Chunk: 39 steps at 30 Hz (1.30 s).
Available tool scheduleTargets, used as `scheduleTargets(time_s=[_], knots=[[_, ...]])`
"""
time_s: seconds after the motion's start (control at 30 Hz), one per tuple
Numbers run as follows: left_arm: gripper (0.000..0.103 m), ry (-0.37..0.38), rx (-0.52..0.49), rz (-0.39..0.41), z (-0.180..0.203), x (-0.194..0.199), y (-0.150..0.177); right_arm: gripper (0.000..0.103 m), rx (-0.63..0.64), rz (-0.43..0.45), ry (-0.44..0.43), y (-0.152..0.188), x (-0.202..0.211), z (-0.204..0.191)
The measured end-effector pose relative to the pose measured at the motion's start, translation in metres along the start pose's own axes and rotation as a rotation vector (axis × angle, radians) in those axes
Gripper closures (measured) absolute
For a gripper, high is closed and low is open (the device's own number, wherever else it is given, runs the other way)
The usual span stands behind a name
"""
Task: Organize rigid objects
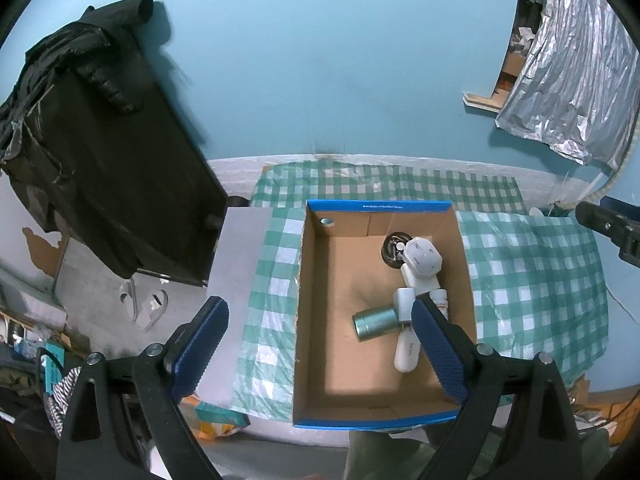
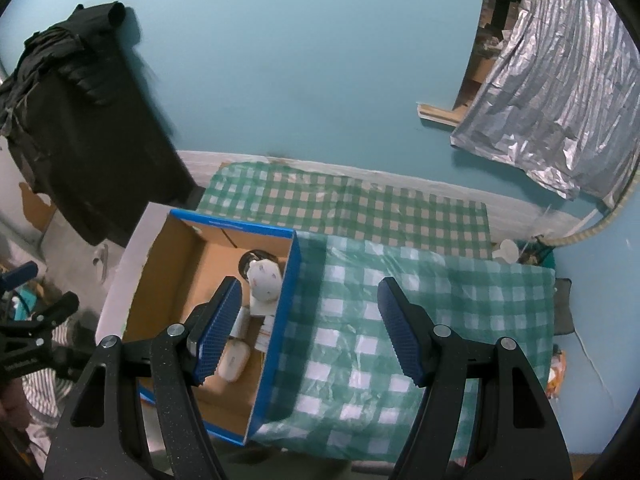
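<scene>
An open cardboard box with a blue rim (image 1: 378, 207) (image 2: 294, 264) sits on a green checked cloth. Inside lie a white plastic tap (image 1: 420, 262) (image 2: 264, 280), a teal metal can (image 1: 374, 323), a dark round metal part (image 1: 392, 249), a small white case (image 1: 407, 354) (image 2: 234, 360) and a white bottle (image 1: 441, 300). My left gripper (image 1: 320, 348) is open and empty above the box's near left side. My right gripper (image 2: 310, 330) is open and empty above the box's right wall and the cloth.
The green checked cloth (image 1: 532, 276) (image 2: 380, 304) covers the table against a blue wall. A grey board (image 1: 236, 276) lies left of the box. Black clothing (image 1: 100, 140) hangs at the left. Crinkled silver foil (image 2: 560, 92) hangs at the upper right. Slippers (image 1: 144, 304) lie on the floor.
</scene>
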<state>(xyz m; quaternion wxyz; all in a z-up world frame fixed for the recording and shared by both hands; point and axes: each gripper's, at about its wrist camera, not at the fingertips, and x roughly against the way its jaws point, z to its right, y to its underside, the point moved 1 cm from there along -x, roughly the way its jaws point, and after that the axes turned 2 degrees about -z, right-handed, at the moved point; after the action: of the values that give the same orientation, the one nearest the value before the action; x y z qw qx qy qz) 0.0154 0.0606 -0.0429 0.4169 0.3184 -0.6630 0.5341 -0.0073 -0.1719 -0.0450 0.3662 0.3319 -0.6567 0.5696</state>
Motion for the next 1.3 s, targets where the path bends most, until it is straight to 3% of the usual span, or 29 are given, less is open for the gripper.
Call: scheduleTargets(time_s=[1.3], knots=[[0.009, 0.001, -0.017, -0.042, 0.0033, -0.0020, 0.0029, 0.033, -0.008, -0.004, -0.005, 0.0021, 0.0014, 0.0016]])
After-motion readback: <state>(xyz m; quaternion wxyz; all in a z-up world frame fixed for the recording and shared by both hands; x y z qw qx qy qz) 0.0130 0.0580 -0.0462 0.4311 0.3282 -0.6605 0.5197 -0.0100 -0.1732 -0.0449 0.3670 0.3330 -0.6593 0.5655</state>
